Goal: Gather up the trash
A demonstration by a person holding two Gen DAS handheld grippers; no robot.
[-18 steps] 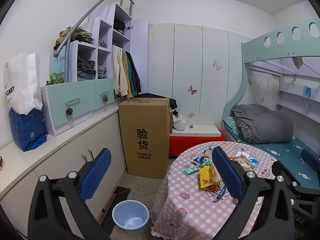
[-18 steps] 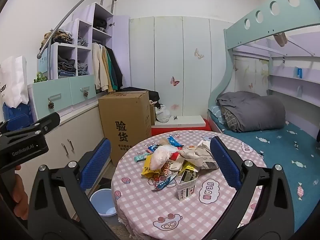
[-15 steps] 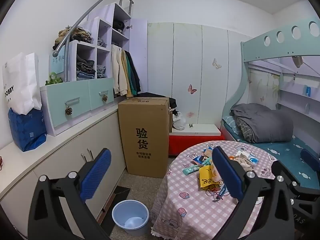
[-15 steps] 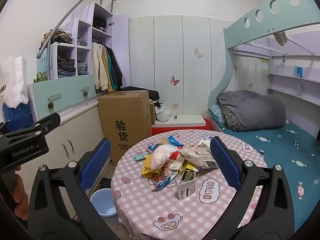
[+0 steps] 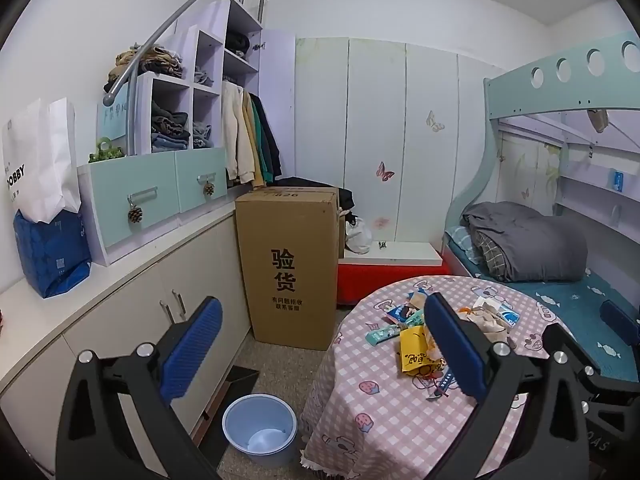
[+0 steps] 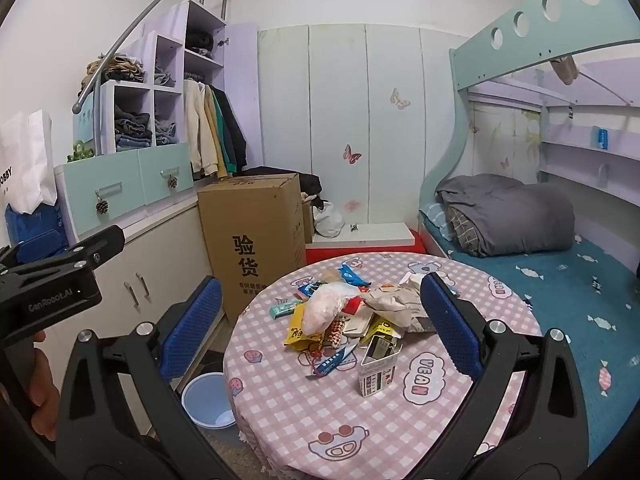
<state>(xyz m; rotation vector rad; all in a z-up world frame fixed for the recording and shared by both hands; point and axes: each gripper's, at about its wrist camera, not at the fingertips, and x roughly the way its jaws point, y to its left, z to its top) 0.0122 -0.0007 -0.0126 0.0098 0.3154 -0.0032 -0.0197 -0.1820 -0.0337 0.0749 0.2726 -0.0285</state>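
Note:
A heap of trash lies on the round table with a pink checked cloth: a yellow wrapper, a crumpled white bag, an open carton, blue packets. The heap also shows in the left wrist view. A light blue bin stands on the floor left of the table, also in the right wrist view. My left gripper is open and empty, above the floor beside the table. My right gripper is open and empty, held short of the heap.
A tall cardboard box stands behind the bin. White cabinets run along the left wall. A bunk bed with a grey duvet is at the right. The left gripper's body shows at the left of the right wrist view.
Both views have shifted very slightly; the grippers stay open and nothing on the table has moved.

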